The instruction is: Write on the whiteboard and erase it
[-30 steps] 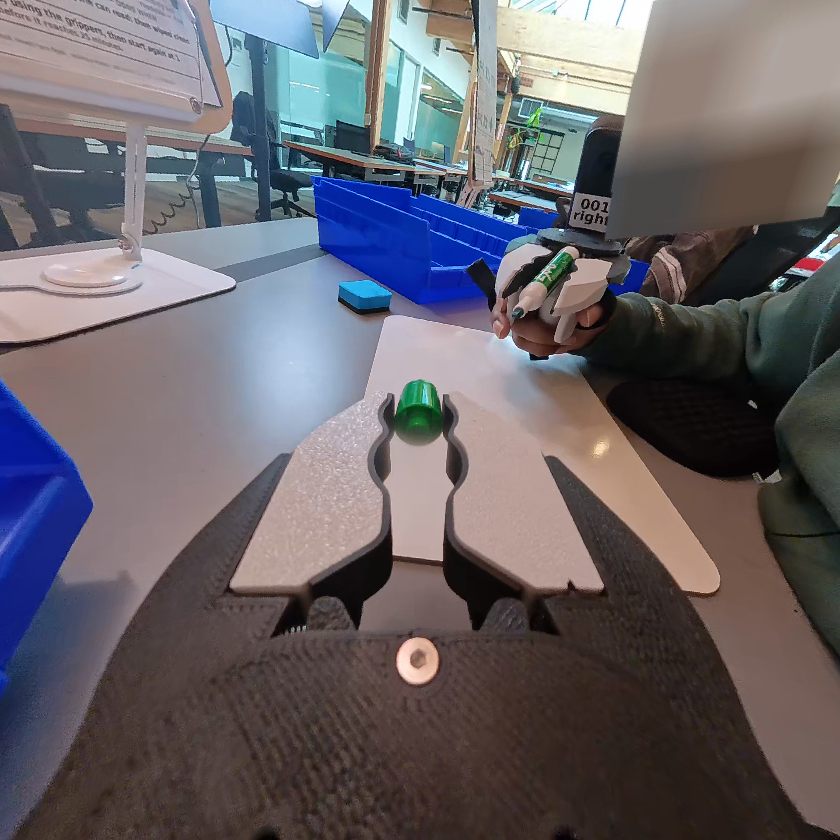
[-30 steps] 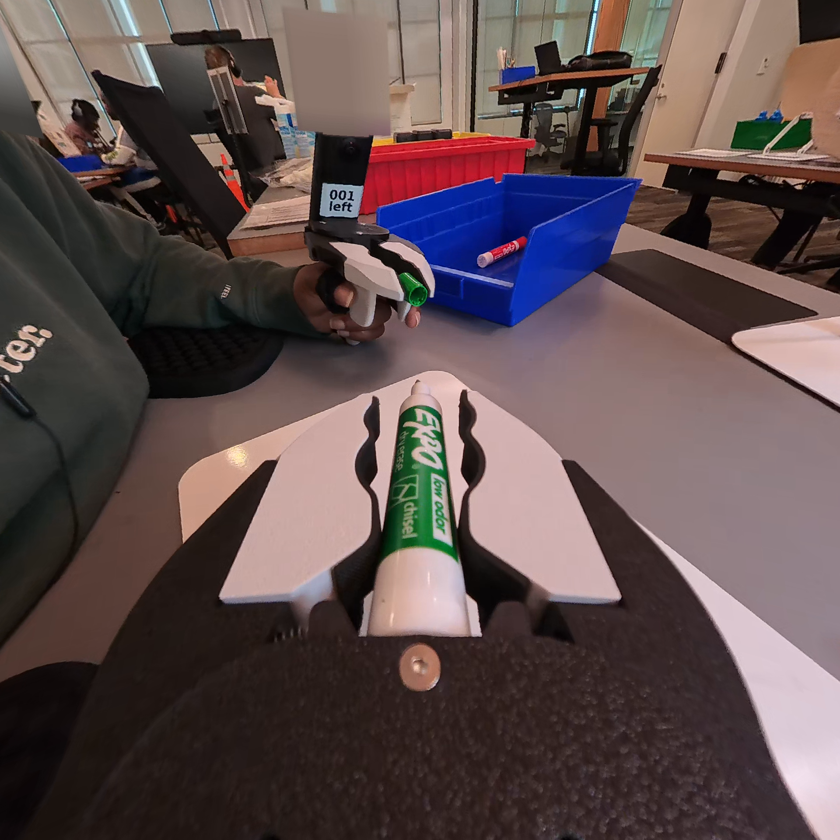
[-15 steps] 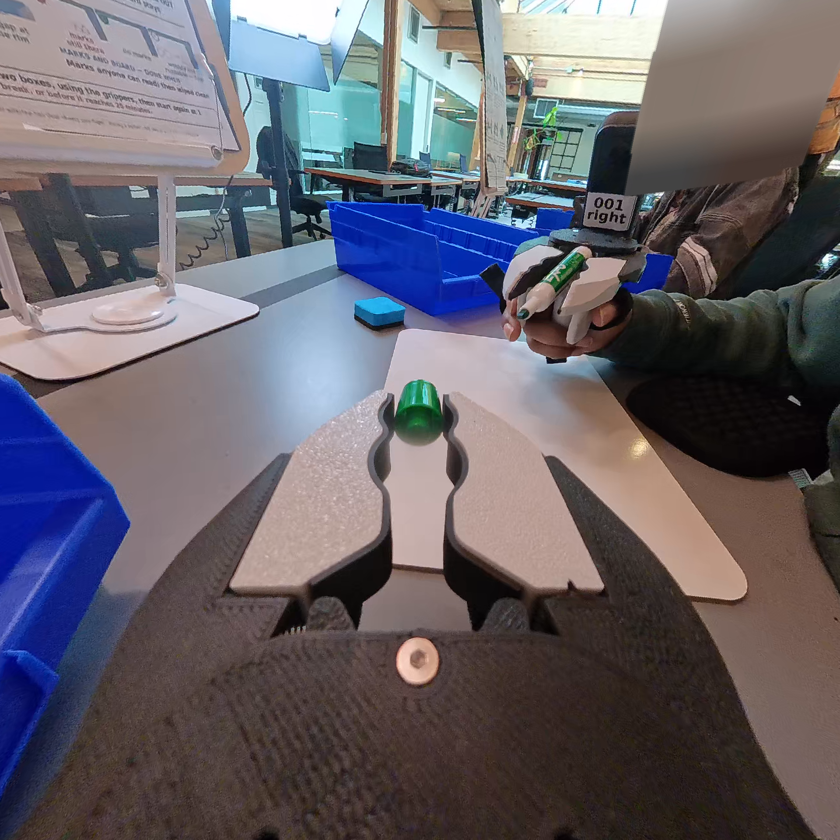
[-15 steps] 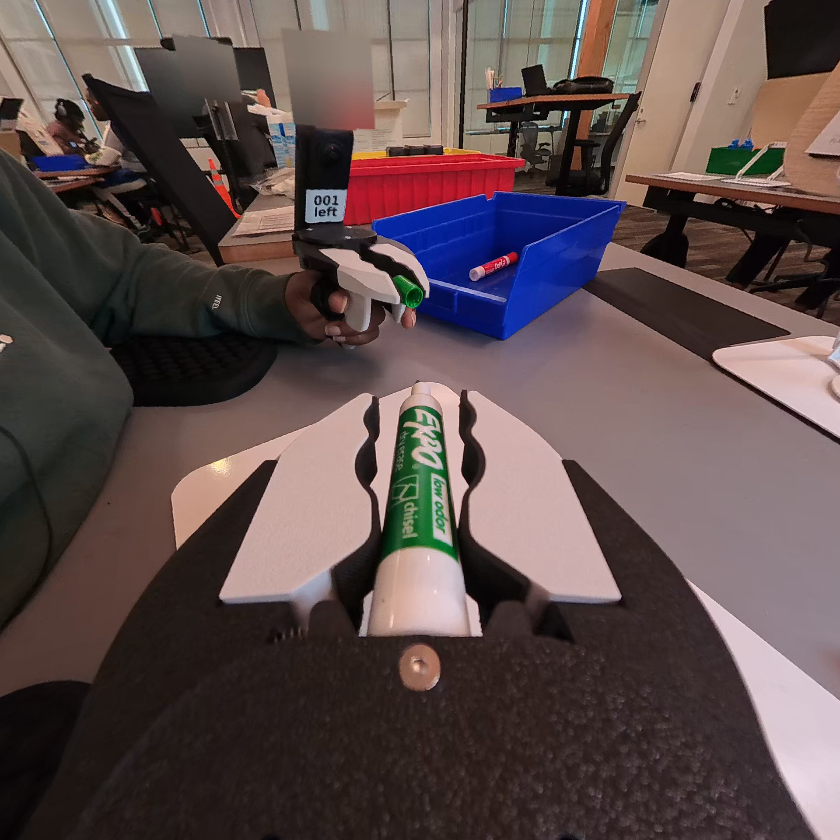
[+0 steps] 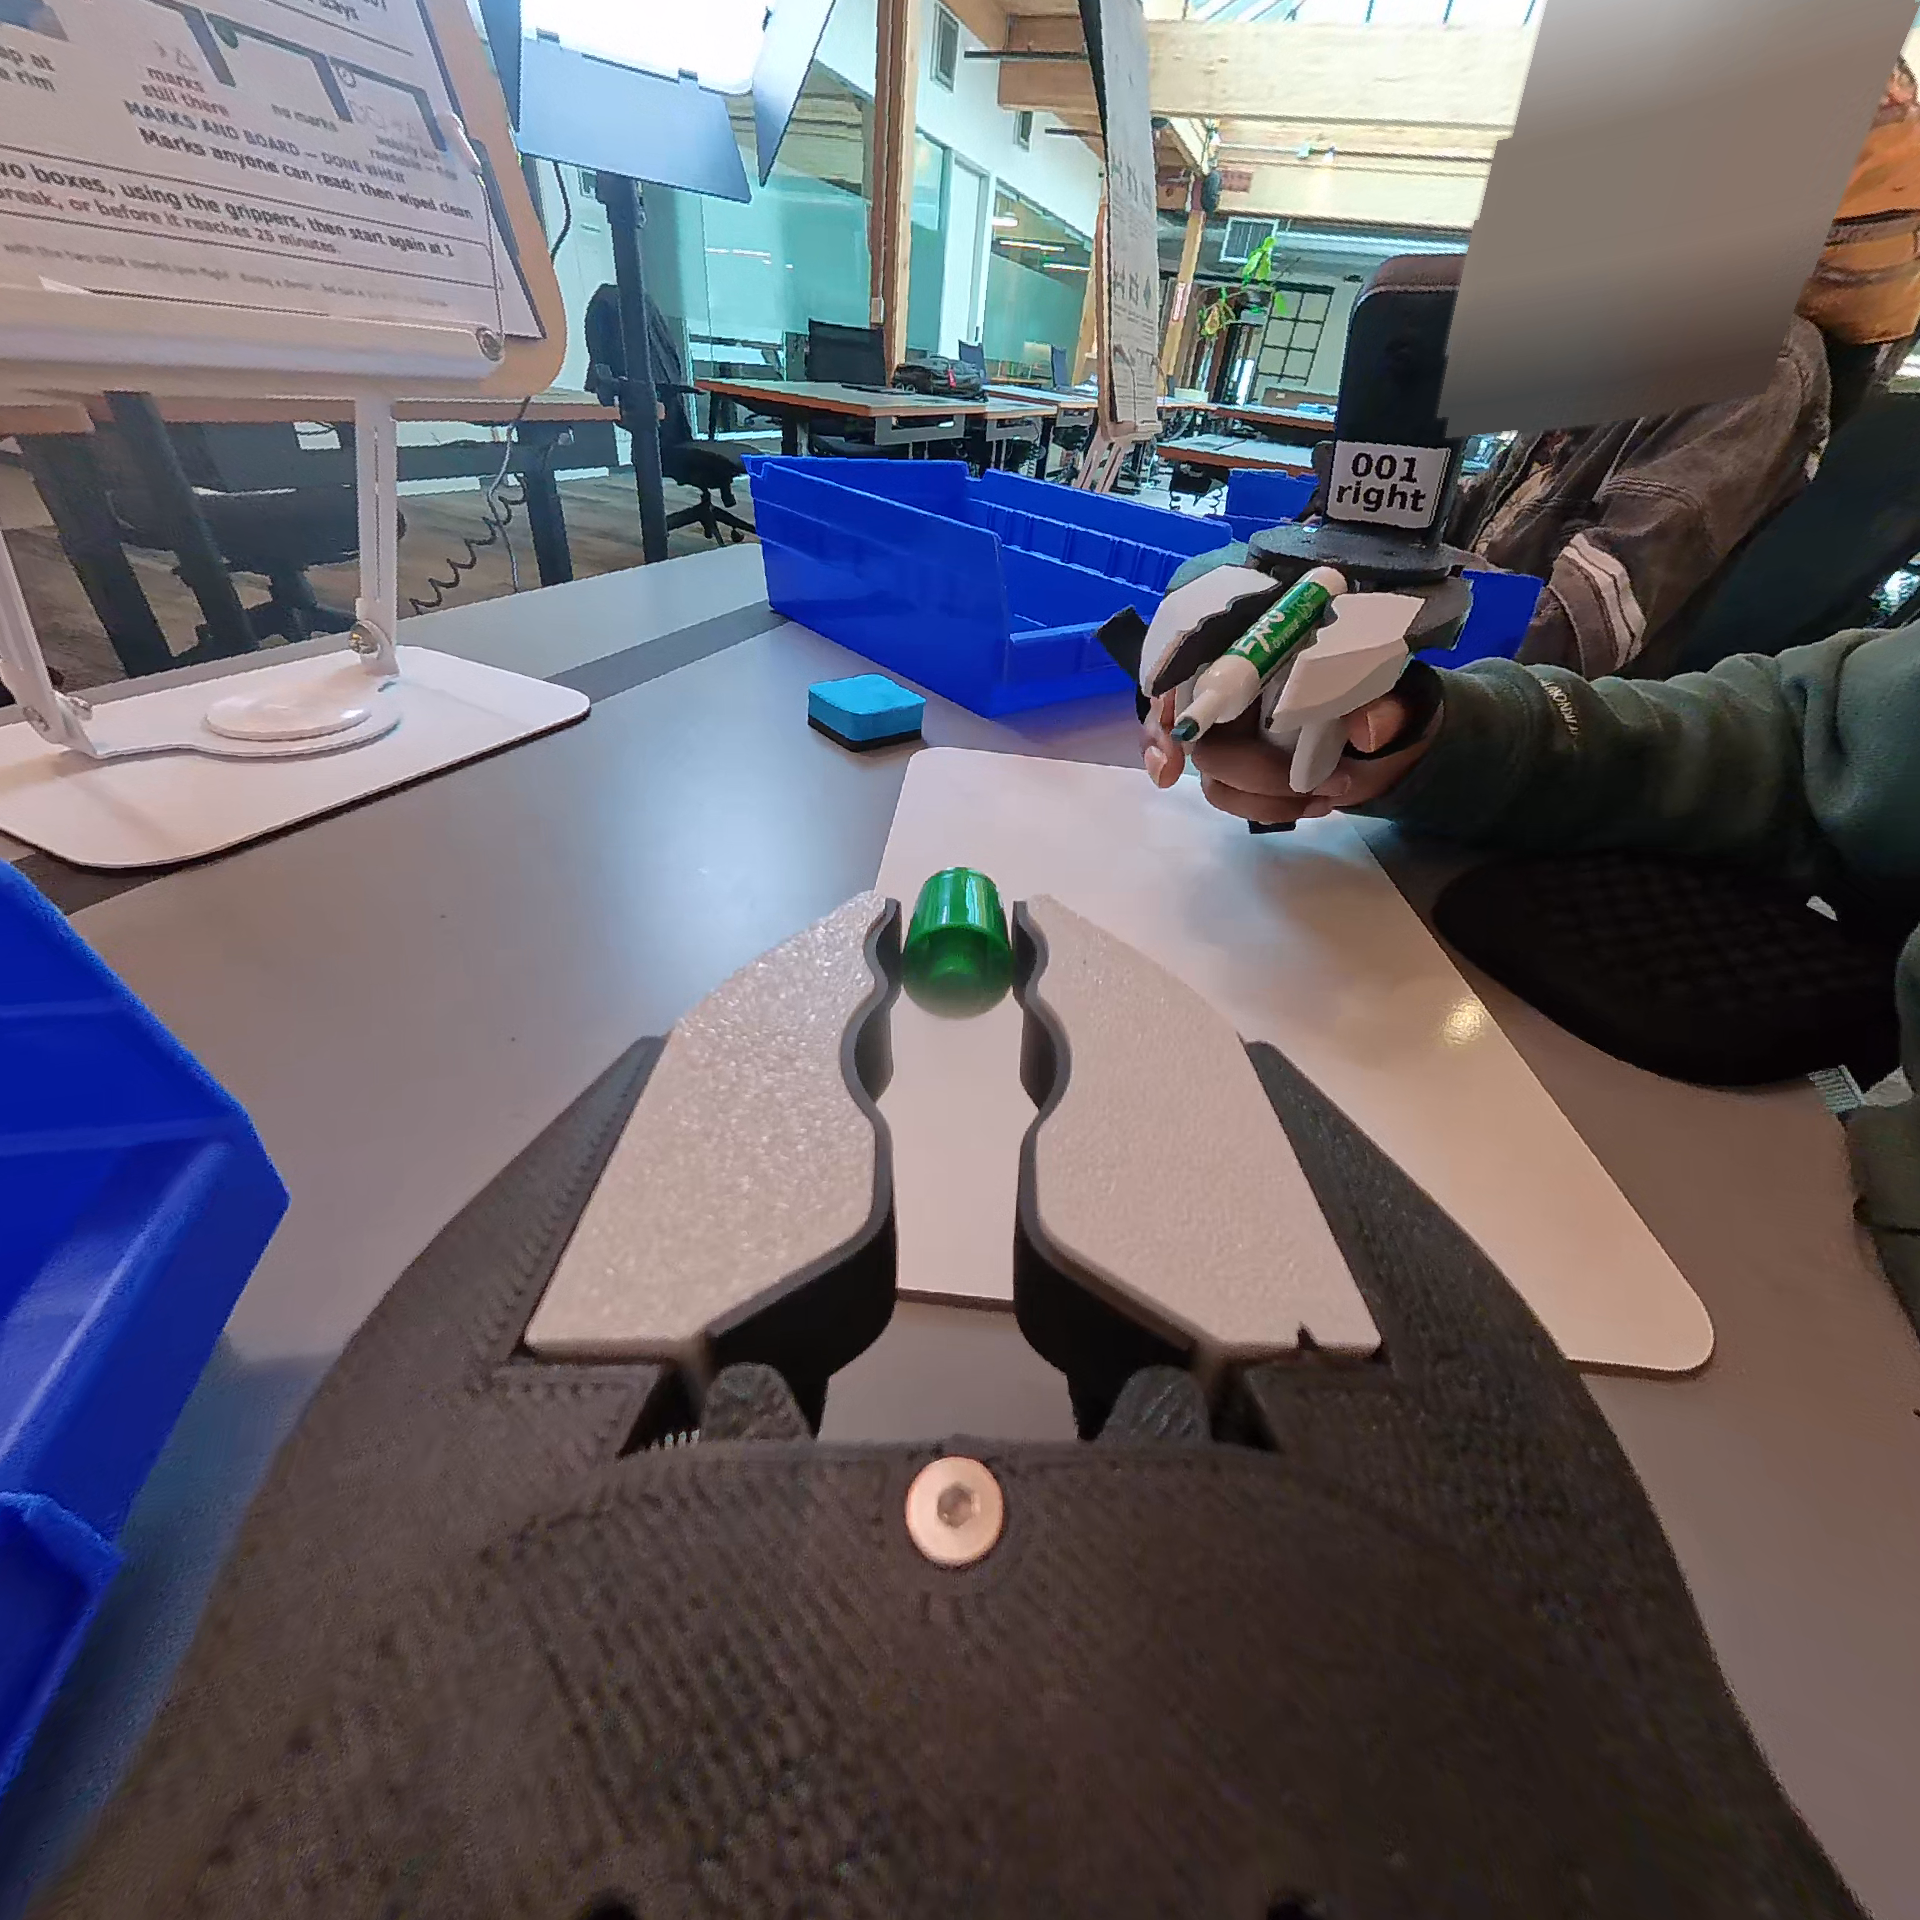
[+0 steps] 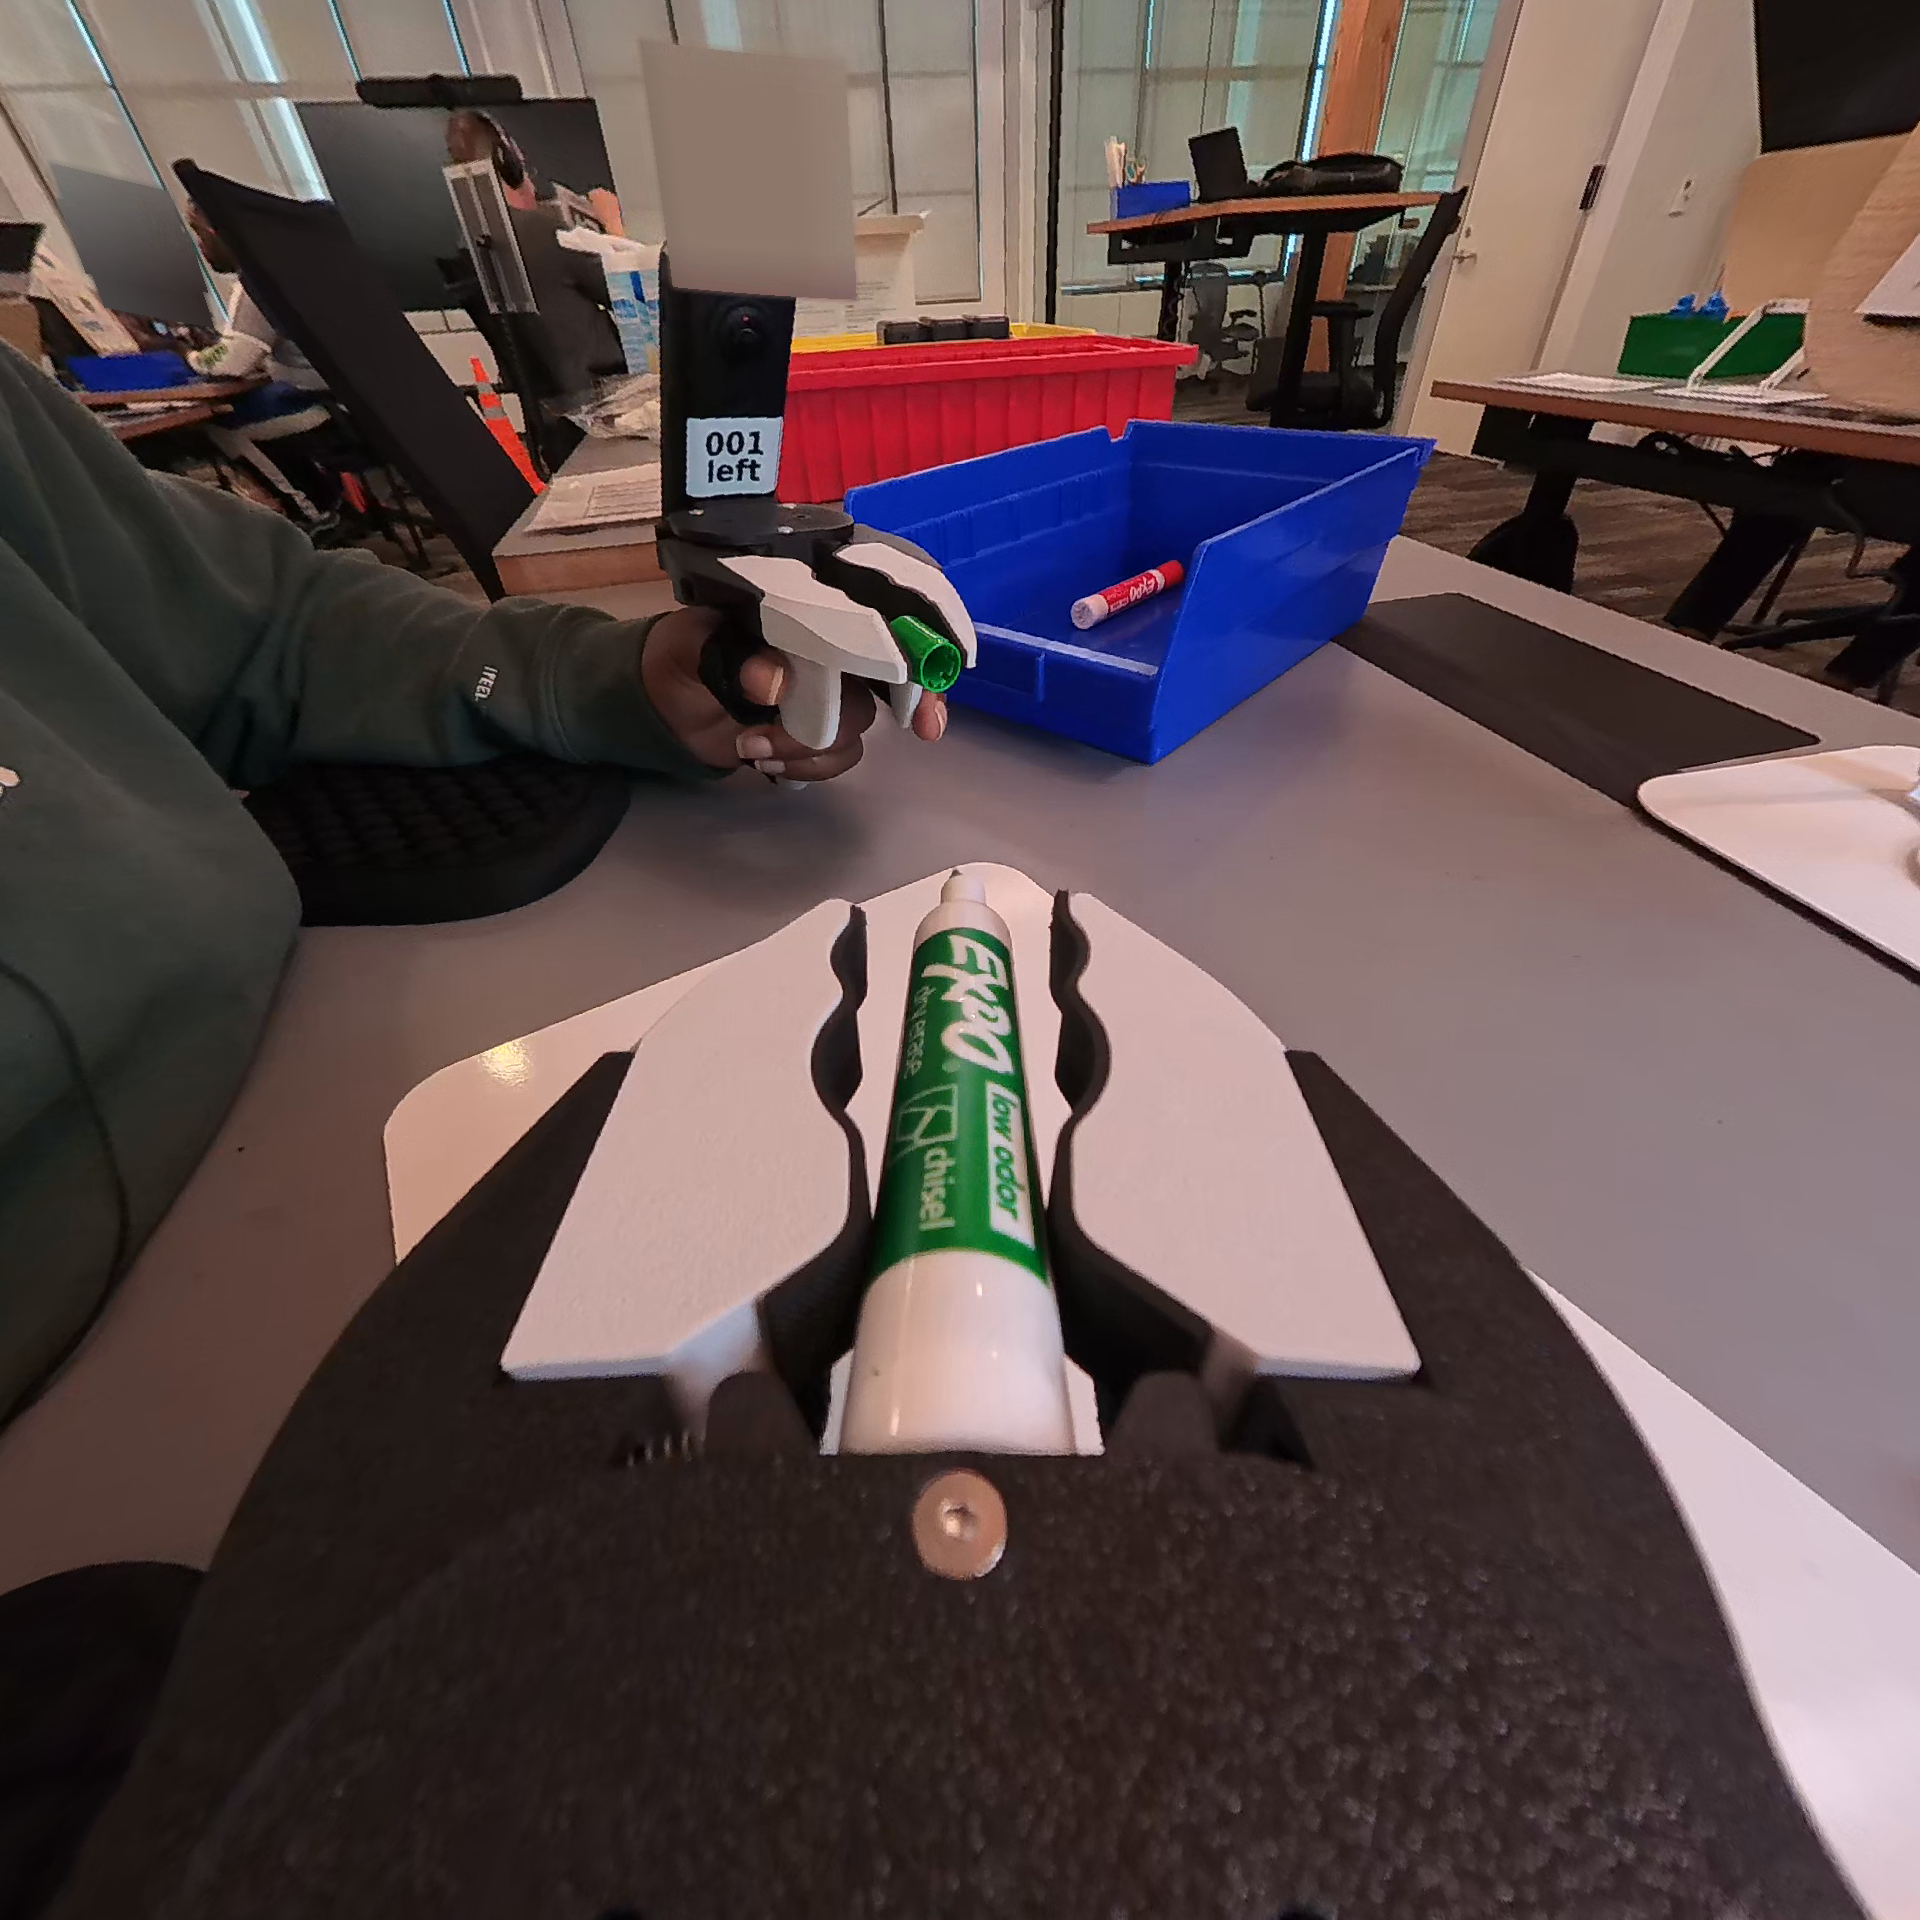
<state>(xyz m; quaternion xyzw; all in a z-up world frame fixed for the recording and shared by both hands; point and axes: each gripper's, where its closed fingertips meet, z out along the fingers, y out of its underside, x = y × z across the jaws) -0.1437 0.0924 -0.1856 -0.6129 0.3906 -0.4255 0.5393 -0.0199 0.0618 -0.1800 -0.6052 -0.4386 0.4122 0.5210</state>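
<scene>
A blank white whiteboard point(image 5: 1195, 935) lies flat on the grey table; it also shows in the right wrist view point(image 6: 457, 1101). My left gripper point(image 5: 956, 925) is shut on a green marker cap point(image 5: 956, 940) and holds it over the board's near left part. It also shows in the right wrist view point(image 6: 925, 649), cap point(image 6: 928, 652) at its tips. My right gripper point(image 6: 961, 904) is shut on an uncapped green and white marker point(image 6: 961, 1164), tip forward. In the left wrist view it point(image 5: 1242, 675) hovers above the board's far edge with the marker point(image 5: 1257, 649) pointing down-left. A blue eraser point(image 5: 865, 710) lies beyond the board.
A long blue bin point(image 5: 935, 582) stands behind the eraser. Another blue bin point(image 6: 1247, 551) holds a red marker point(image 6: 1125, 594). A blue bin corner point(image 5: 94, 1195) is at near left. A white sign stand point(image 5: 270, 717) stands at the left. Black pads point(image 5: 1662, 956) lie under the person's arms.
Both grippers have shifted slightly, keeping their holds; the views have swung a little. The right gripper with the marker looks a bit closer to the board's far edge.
</scene>
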